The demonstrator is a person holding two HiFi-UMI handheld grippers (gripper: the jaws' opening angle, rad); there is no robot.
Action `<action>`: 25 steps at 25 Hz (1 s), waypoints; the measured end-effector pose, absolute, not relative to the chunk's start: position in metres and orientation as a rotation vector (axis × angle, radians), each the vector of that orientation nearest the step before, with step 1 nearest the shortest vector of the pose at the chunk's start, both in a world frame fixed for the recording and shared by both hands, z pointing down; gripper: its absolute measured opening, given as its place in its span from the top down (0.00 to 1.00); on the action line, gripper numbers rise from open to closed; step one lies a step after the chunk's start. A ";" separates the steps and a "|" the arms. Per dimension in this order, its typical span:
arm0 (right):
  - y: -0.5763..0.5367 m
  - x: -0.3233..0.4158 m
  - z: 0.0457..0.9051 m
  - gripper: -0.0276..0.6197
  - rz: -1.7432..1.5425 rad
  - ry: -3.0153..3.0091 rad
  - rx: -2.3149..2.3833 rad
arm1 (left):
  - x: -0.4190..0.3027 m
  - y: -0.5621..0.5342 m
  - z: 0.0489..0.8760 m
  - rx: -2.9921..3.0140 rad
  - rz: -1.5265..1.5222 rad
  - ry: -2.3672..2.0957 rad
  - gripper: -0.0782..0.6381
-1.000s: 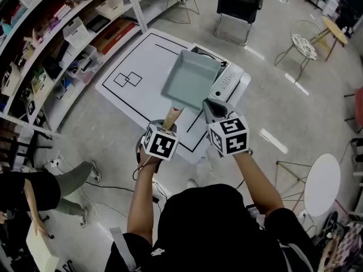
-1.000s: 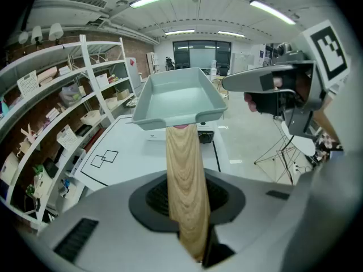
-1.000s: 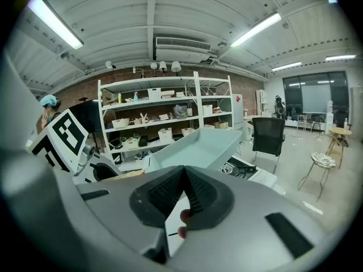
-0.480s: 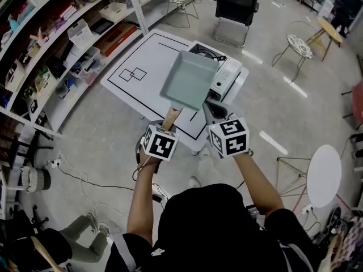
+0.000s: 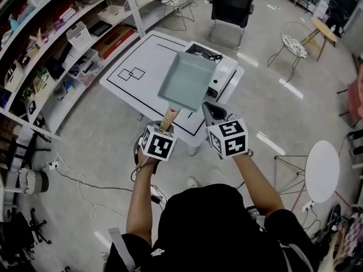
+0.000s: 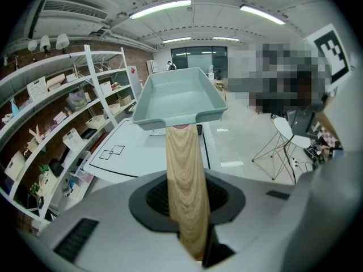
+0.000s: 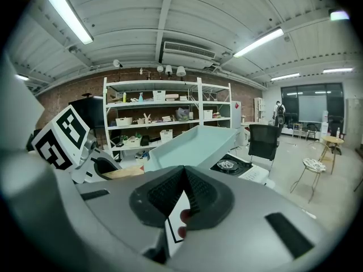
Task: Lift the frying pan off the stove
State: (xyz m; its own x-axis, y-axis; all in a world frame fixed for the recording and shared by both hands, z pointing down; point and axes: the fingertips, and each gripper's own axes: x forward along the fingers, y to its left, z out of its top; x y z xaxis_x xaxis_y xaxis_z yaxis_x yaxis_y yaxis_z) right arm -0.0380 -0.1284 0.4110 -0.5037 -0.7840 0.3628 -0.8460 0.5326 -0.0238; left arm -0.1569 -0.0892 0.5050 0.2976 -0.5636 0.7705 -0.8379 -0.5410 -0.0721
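Now the frying pan (image 5: 187, 81) is up in the air, off the stove (image 5: 221, 72).

The left tongs (image 6: 187, 208) are clamped tight on the pan's wooden handle (image 6: 184, 169). The pale green, square pan sticks out from them and is empty inside. It hangs over the white surface (image 5: 136, 55) with black lines, just in front of the stove, and touches neither. The stove sits at the far corner of the surface, with its round burner (image 7: 228, 164) showing. The right tongs (image 7: 182, 188) are just beside the left ones, pressed together at the tips with nothing in them. Shelves (image 5: 51, 44) full of boxes stand to the left. A black chair (image 5: 231, 4) stands behind the surface.
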 end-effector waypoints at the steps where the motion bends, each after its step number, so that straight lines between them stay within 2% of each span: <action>1: -0.127 -0.038 0.410 0.95 0.283 -2.467 1.355 | -0.156 -0.088 0.504 2.228 1.108 -1.264 0.78; 25: -0.081 0.006 0.394 0.95 0.289 -2.520 1.304 | -0.113 -0.045 0.485 2.192 1.102 -1.340 0.78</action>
State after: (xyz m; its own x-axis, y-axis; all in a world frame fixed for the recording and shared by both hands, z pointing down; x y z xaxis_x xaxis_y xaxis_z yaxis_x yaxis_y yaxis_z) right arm 0.0064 -0.0812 0.3943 -0.5491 -0.7623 0.3428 -0.8200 0.5705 -0.0449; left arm -0.1127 -0.0452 0.4845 0.2527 -0.5959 0.7623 -0.8632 -0.4948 -0.1006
